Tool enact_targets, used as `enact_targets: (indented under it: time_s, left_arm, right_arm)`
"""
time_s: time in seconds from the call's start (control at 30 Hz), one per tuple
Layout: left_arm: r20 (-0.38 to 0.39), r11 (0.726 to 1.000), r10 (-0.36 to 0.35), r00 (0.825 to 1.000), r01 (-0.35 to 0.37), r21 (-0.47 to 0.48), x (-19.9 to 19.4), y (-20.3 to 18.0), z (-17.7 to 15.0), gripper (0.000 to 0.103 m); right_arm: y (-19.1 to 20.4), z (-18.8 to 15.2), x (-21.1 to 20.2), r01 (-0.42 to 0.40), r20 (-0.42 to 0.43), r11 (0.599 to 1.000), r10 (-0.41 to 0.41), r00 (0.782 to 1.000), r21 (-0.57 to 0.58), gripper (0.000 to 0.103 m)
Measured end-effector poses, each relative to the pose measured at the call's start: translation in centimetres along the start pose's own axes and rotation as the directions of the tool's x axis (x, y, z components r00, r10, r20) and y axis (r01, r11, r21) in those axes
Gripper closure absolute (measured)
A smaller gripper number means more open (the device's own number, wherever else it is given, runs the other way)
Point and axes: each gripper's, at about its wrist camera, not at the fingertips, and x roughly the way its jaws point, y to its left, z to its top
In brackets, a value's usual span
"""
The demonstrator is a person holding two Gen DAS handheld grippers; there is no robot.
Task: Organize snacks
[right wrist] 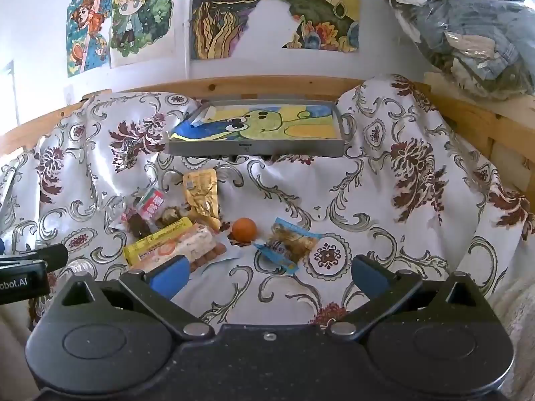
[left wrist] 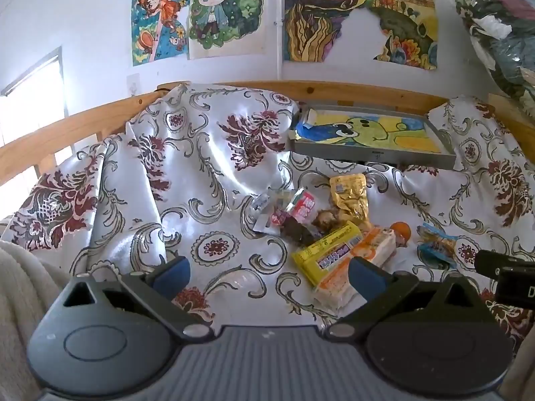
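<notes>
A heap of snacks lies on the floral cloth: a yellow bar packet (left wrist: 326, 249) (right wrist: 157, 239), a white-and-orange packet (left wrist: 359, 264) (right wrist: 187, 245), a gold pouch (left wrist: 349, 197) (right wrist: 201, 193), a red-and-white sachet (left wrist: 302, 205) (right wrist: 152, 205), an orange ball (left wrist: 401, 230) (right wrist: 244, 229) and a blue-edged packet (left wrist: 434, 242) (right wrist: 287, 244). A grey tray (left wrist: 374, 157) (right wrist: 257, 148) lined with a frog drawing stands behind them. My left gripper (left wrist: 269, 272) is open, low and left of the heap. My right gripper (right wrist: 267, 272) is open just short of the blue-edged packet. Neither holds anything.
A wooden rail (left wrist: 260, 88) (right wrist: 254, 83) runs behind the cloth-covered surface, with posters on the wall above. A clear bag of clothes (right wrist: 468, 33) sits on the upper right. A fuzzy cream blanket (left wrist: 20, 300) lies at the lower left. The other gripper's body (left wrist: 508, 274) (right wrist: 26, 267) shows at each view's edge.
</notes>
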Motion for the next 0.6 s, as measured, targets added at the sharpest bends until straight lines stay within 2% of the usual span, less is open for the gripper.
enact_targets:
  time_s: [0.6]
  left_arm:
    - [-0.007, 1.0, 0.0, 1.0, 0.0, -0.008, 0.25, 0.07, 0.46, 0.0]
  right_arm:
    - [0.01, -0.02, 0.04, 0.001, -0.006, 1.0, -0.001, 1.0, -0.001, 0.001]
